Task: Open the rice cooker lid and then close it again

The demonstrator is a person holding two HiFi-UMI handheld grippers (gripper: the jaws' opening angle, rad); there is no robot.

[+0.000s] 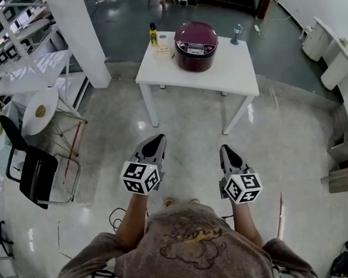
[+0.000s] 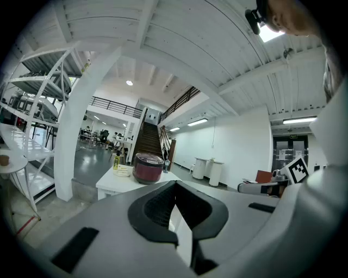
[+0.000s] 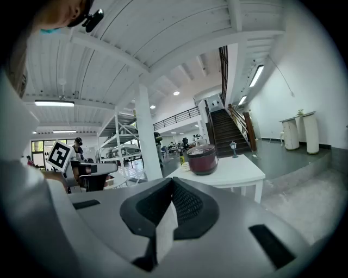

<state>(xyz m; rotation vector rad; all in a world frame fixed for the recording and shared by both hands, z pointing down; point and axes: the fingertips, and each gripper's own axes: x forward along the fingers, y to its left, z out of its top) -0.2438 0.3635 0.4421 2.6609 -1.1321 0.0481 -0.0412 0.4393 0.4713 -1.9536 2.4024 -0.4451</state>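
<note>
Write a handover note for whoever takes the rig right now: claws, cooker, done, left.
Claws: left claw and right claw are both shut and empty, held in the air and pointing forward.
Things: rice cooker stands on the white table ahead, across open floor and out of reach from here. Its lid is down. A yellow bottle stands to its left.
Done: nothing that shows. Whether the lid was already opened, the pictures do not tell.
Left, if not: walk up, open the lid, close it again.
</note>
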